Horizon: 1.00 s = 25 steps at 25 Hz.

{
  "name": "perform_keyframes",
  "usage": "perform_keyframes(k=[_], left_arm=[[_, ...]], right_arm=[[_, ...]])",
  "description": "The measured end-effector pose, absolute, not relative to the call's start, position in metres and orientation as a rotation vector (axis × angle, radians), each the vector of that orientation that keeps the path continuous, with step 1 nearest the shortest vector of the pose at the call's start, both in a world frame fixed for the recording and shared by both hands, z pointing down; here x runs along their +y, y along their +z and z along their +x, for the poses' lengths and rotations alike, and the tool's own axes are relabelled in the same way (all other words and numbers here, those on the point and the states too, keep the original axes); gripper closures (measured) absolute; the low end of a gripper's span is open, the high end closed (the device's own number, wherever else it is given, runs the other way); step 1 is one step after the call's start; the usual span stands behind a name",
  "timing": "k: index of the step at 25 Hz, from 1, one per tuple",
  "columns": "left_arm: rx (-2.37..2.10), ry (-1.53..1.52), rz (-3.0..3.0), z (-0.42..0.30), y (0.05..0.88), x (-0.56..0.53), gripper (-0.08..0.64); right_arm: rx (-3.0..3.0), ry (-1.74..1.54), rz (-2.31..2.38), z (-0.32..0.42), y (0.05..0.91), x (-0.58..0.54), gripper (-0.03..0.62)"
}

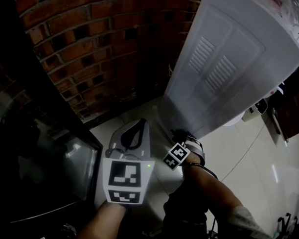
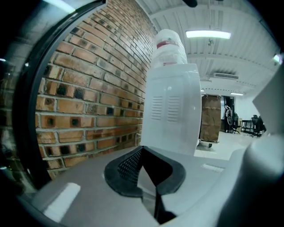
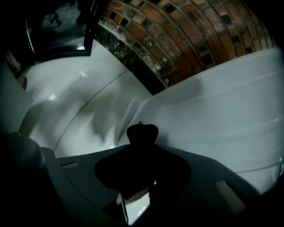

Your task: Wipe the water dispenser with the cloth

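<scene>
The white water dispenser stands against the brick wall, and its bottle shows on top in the left gripper view. My right gripper is low at the dispenser's base, pointing down, shut on a dark cloth that bulges out past its tips. The dispenser's white side panel lies just behind the cloth; whether they touch I cannot tell. My left gripper hovers to the left of it, aimed at the dispenser. Its black fingertips meet with nothing between them.
A brick wall runs behind the dispenser. A dark glass-fronted cabinet stands at the left. The floor is glossy white tile, with cables and a white power strip to the right of the dispenser. A wrapped brown crate stands farther back.
</scene>
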<state>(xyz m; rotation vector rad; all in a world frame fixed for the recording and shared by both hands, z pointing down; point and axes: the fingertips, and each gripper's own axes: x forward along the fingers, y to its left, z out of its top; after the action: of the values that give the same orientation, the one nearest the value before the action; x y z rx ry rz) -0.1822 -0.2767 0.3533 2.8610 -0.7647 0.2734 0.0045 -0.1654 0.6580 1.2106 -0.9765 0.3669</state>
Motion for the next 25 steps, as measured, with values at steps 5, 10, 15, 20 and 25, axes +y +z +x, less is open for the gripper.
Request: perform_keyframes(k=[5, 10, 15, 20, 25], left_arm=[[-0.846, 0.302, 2.838, -0.194, 0.361, -0.289, 0.56], [-1.054, 0.303, 2.817, -0.205, 0.354, -0.317, 0.56], [-1.145, 0.217, 2.783, -0.197, 0.338, -0.334, 0.56], [-1.157, 0.274, 2.796, -0.182, 0.343, -0.33, 0.56], [-1.203, 0.352, 2.77, -0.188, 0.349, -0.318, 0.56]], right_arm=[[-1.475, 0.452, 1.458, -0.058, 0.595, -0.197, 0.471], [-1.677, 0.306, 1.644, -0.086, 0.46, -0.233, 0.469], [-1.838, 0.265, 1.883, -0.093, 0.359, -0.253, 0.468], [-1.921, 0.126, 1.822, -0.109, 0.363, -0.255, 0.468], [-2.055, 0.07, 1.628, -0.137, 0.367, -0.26, 0.468]])
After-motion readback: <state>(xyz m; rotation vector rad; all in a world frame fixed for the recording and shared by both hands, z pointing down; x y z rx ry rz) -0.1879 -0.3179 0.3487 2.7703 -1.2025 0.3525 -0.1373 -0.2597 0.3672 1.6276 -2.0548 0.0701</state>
